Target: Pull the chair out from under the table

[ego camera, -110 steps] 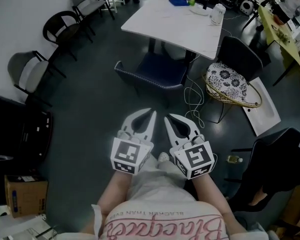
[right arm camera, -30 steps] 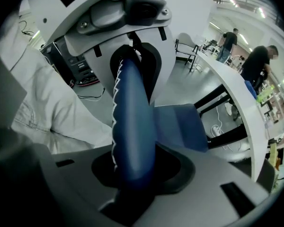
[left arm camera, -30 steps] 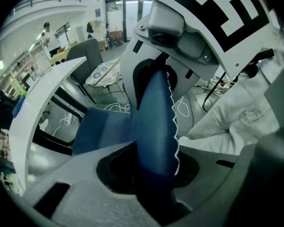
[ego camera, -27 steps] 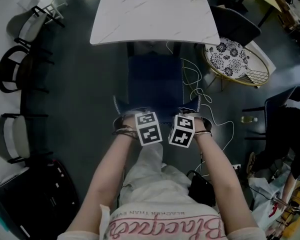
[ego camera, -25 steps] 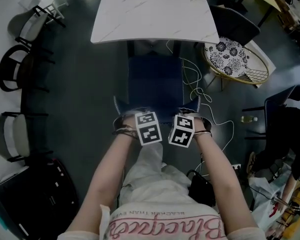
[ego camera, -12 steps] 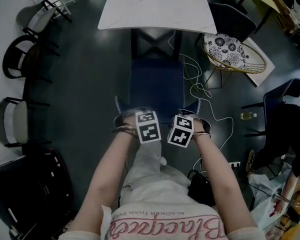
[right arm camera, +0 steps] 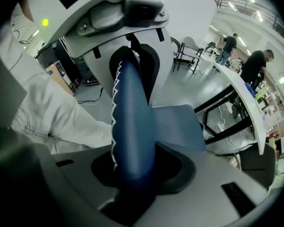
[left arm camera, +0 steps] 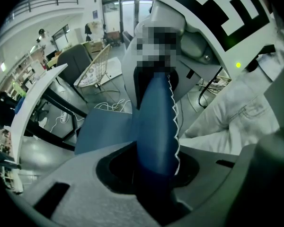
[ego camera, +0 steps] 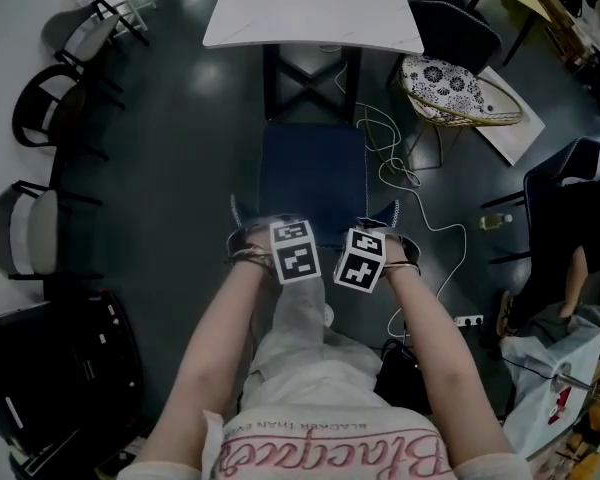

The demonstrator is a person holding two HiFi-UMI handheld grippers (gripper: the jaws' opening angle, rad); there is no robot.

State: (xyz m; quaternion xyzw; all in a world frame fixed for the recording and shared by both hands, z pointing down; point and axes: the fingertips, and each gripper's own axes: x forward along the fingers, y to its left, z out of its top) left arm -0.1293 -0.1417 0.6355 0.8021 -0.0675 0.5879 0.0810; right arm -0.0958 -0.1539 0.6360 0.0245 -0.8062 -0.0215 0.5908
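Note:
The blue chair [ego camera: 313, 178] stands in front of the white table [ego camera: 310, 8], its seat out from under the tabletop. My left gripper [ego camera: 263, 232] is shut on the left end of the backrest's top edge. My right gripper [ego camera: 388, 236] is shut on the right end; its jaws have just been opening slightly, with the backrest still between them. In the left gripper view the padded backrest [left arm camera: 156, 122] fills my left gripper [left arm camera: 154, 174], and the right gripper [left arm camera: 156, 74] shows beyond. In the right gripper view the backrest [right arm camera: 132, 126] sits in my right gripper [right arm camera: 132, 174].
A wicker chair with a patterned cushion [ego camera: 450, 83] stands right of the table. A white cable [ego camera: 400, 178] trails on the floor beside the blue chair. Chairs [ego camera: 40, 128] line the left wall. A dark chair [ego camera: 570, 168] is at the right, a black case [ego camera: 50, 368] at the lower left.
The chair has slid back out from under the table with both grippers still on its backrest. The table has drawn away toward the top of the head view.

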